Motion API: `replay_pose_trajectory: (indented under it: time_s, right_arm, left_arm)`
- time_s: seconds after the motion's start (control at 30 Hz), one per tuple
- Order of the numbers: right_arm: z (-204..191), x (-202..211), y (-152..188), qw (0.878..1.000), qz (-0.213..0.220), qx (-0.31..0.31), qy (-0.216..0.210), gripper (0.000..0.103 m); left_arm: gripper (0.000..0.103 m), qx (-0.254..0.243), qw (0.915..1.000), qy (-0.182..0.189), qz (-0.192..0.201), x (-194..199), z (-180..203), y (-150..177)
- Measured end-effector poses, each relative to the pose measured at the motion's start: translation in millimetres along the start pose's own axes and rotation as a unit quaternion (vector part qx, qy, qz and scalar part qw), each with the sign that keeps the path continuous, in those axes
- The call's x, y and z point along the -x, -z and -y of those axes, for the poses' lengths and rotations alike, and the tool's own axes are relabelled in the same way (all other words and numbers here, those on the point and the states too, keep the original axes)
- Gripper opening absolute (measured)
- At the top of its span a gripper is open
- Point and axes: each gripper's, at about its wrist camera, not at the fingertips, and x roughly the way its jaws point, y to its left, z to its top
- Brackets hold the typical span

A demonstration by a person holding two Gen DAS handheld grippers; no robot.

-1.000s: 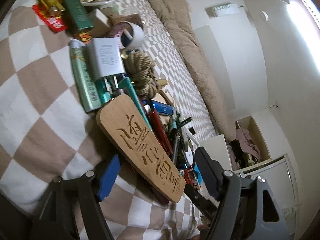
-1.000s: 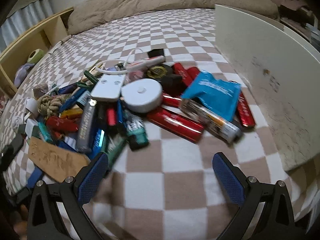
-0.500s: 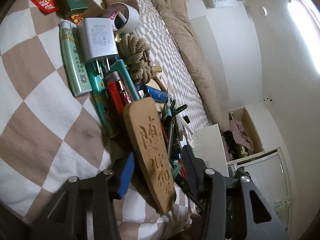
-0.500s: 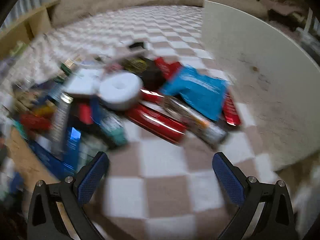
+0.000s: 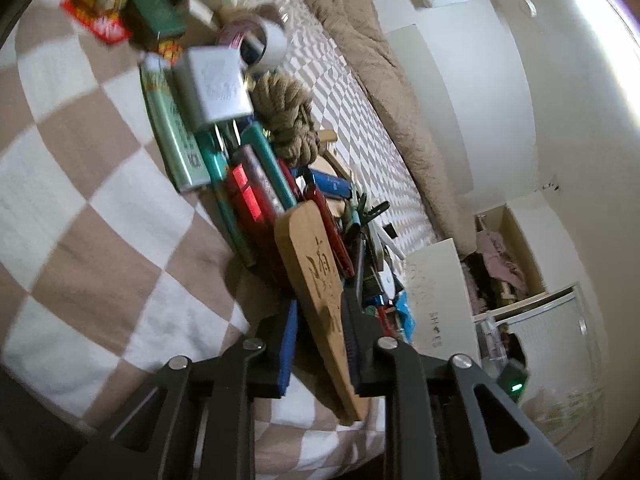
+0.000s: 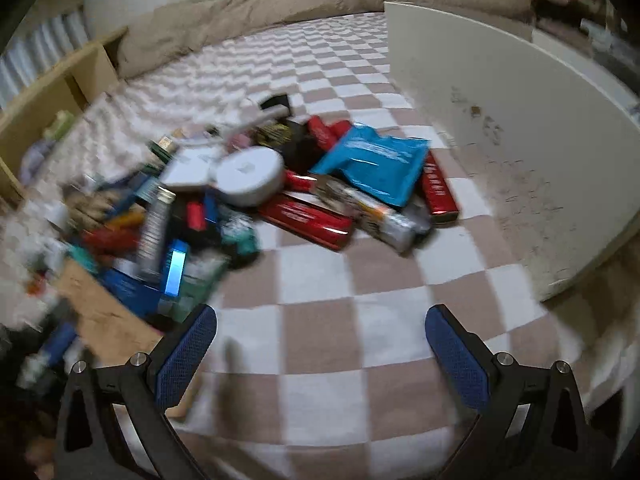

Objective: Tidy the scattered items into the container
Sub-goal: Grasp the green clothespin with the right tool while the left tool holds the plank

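My left gripper [image 5: 320, 320] is shut on a carved wooden plaque [image 5: 316, 276], gripping it edge-on above the checkered bedspread [image 5: 100, 220]. Behind it lies a pile of items: a white charger [image 5: 214, 88], a green tube [image 5: 172, 128], a rope knot [image 5: 290, 120], a tape roll [image 5: 264, 40]. My right gripper [image 6: 320, 344] is open and empty over the bedspread, in front of the same pile: a white round case [image 6: 250, 174], a blue pouch [image 6: 376, 160], red boxes [image 6: 308, 220]. The white container wall [image 6: 520, 128] stands at right; it also shows in the left wrist view [image 5: 440, 292].
A beige duvet [image 6: 280, 12] lies along the far side of the bed. A wooden shelf [image 6: 52, 92] stands at the left. The plaque shows blurred at lower left in the right wrist view [image 6: 100, 308]. The bed edge is near both grippers.
My left gripper closed on the wooden plaque and tilted it up on edge, uncovering red and teal items. The right gripper shifted a little, its view blurred; it stays open.
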Motion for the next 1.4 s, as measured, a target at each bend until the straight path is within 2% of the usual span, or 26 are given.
replay_pose_trajectory:
  time_s: [0.07,0.13,0.2,0.27,0.4,0.5,0.53,0.6,0.63,0.67,0.7,0.77,0.8,0.97,1.17,1.27,1.4]
  right_arm:
    - [-2.0,-3.2,-5.8,0.999,-0.01,-0.024,-0.04,0.103]
    - [-5.9,-8.0,-9.8,0.996,-0.019,-0.045,-0.071,0.097]
    - [-13.3,-10.9,-10.2,0.995,-0.023,-0.052,-0.077,0.078]
    - [-18.0,-15.0,-10.7,0.995,-0.03,-0.056,-0.082,0.067]
    - [-24.1,-20.6,-12.1,0.989,-0.042,-0.077,-0.117,0.063]
    - [-31.4,-28.4,-12.3,0.988,-0.054,-0.082,-0.122,0.055]
    - [-33.7,-31.1,-12.9,0.988,-0.055,-0.08,-0.117,0.053]
    - [-37.3,-34.3,-14.1,0.99,-0.052,-0.074,-0.109,0.042]
    - [-36.5,-34.7,-13.9,0.99,-0.051,-0.073,-0.108,0.039]
    - [-34.8,-35.2,-13.2,0.99,-0.05,-0.073,-0.106,0.031]
    - [-32.4,-35.6,-12.6,0.99,-0.049,-0.075,-0.109,0.028]
    - [-25.2,-35.6,-10.7,0.987,-0.047,-0.084,-0.128,0.028]
    - [-22.8,-35.3,-9.9,0.986,-0.046,-0.086,-0.135,0.027]
    - [-22.5,-27.6,-4.1,0.987,-0.042,-0.072,-0.14,0.027]
    - [-30.7,-15.9,6.7,0.99,-0.042,-0.033,-0.127,0.027]
    - [-37.7,-12.5,13.5,0.992,-0.04,-0.012,-0.117,0.027]
    - [-44.2,-8.8,21.7,0.994,-0.035,0.014,-0.107,0.027]
  left_arm:
    - [0.021,-0.014,0.9998,-0.009,0.012,5.7,3.2,-0.6]
    - [0.02,-0.026,0.9992,-0.02,0.022,10.2,3.3,-0.6]
    - [0.017,-0.037,0.9985,-0.029,0.03,14.8,4.1,-1.3]
    - [0.017,-0.042,0.9981,-0.034,0.028,15.7,3.3,-2.3]
    - [0.017,-0.018,0.9996,-0.021,-0.001,8.1,-5.7,-3.3]
    - [0.017,0.008,0.9998,-0.007,-0.017,3.9,-10.0,-3.1]
    - [0.019,0.014,0.9997,-0.003,-0.02,4.0,-10.9,-3.3]
    - [0.03,0.029,0.9992,0.013,-0.025,4.8,-13.9,-3.6]
    - [0.039,0.038,0.9985,0.025,-0.029,2.9,-10.4,-2.7]
    - [0.048,0.044,0.9979,0.035,-0.032,3.4,-10.4,-2.6]
    - [0.052,0.049,0.9974,0.038,-0.036,5.4,-10.5,-2.2]
    - [0.068,0.05,0.9975,0.032,-0.038,8.9,-8.6,-0.9]
    - [0.069,0.048,0.9978,0.026,-0.037,11.4,-8.4,0.0]
    - [0.069,0.058,0.9967,0.024,-0.05,7.9,-12.0,2.2]
    - [0.069,0.024,0.9949,0.035,-0.092,-10.4,2.9,15.7]
    - [0.072,-0.006,0.9967,0.016,-0.079,-14.8,12.9,21.3]
    - [0.076,-0.02,0.998,0.015,-0.058,-17.5,19.1,25.6]
